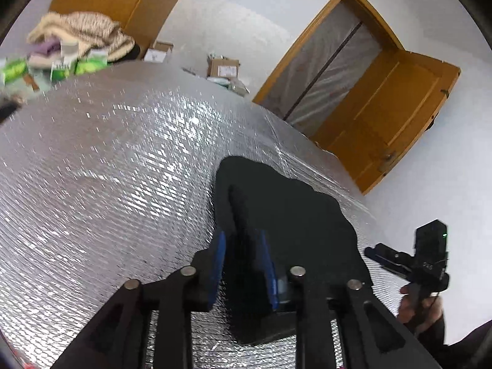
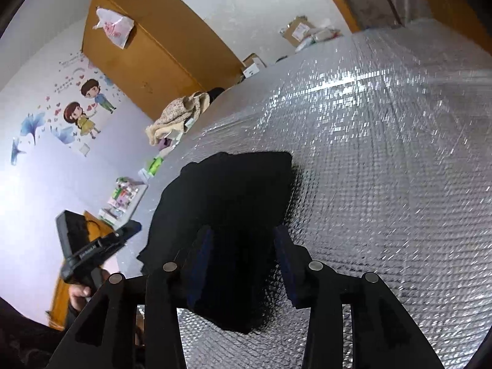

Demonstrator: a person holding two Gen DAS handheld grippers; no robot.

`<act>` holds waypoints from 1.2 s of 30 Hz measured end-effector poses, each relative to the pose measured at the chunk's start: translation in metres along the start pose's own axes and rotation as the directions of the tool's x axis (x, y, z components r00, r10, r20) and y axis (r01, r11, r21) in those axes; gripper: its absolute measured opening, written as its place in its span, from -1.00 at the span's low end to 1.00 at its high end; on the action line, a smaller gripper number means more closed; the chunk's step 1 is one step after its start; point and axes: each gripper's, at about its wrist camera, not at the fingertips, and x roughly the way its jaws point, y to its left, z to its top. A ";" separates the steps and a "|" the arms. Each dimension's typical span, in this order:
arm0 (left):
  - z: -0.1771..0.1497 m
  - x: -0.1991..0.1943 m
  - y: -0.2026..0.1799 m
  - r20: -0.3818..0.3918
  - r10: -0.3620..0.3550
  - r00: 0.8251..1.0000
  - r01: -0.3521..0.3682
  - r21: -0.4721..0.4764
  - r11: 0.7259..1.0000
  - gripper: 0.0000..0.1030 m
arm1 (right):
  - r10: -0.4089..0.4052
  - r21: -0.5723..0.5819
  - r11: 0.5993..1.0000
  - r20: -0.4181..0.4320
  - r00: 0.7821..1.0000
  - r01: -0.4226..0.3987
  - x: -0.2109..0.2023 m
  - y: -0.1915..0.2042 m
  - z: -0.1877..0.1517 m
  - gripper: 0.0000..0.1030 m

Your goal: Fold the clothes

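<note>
A black garment (image 1: 286,209) lies folded into a compact bundle on the silver quilted foil mat (image 1: 107,169). My left gripper (image 1: 243,264) stands over its near edge, blue pads apart with black cloth in the gap but not pinched. In the right wrist view the same garment (image 2: 227,190) spreads ahead of my right gripper (image 2: 243,261), whose jaws stand wide with the near fold between and beneath them. Each gripper shows in the other's view: the right gripper (image 1: 373,252) at the garment's right side, the left gripper (image 2: 132,227) at its left side, both held by a hand.
A heap of beige knitted clothes (image 1: 80,33) and green packets (image 1: 61,67) sit at the mat's far left edge. Cardboard boxes (image 1: 223,67) stand beyond the far edge. A wooden door (image 1: 384,117) hangs ajar at the right; a wardrobe (image 2: 147,55) stands against the wall.
</note>
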 end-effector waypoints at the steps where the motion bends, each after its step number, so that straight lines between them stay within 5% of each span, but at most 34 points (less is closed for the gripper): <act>1: -0.001 0.002 0.001 -0.009 -0.006 1.000 0.006 -0.004 1.000 -0.49 | 0.012 0.016 1.000 -0.006 1.000 -0.012 0.002 -0.002 0.000 -0.07; 3: -0.002 0.006 0.001 -0.023 -0.017 1.000 0.017 -0.007 1.000 -0.48 | 0.033 0.044 0.999 -0.019 0.999 -0.032 0.005 -0.006 -0.002 0.07; 15: -0.003 0.034 0.000 -0.099 -0.026 0.995 0.026 -0.006 1.000 -0.39 | 0.028 0.053 0.998 -0.118 0.993 -0.022 0.027 -0.007 -0.001 0.09; 36: 0.010 0.050 0.008 -0.133 -0.019 0.991 0.007 -0.085 0.996 -0.26 | 0.064 0.054 0.997 -0.144 0.988 -0.056 0.037 -0.007 0.001 0.09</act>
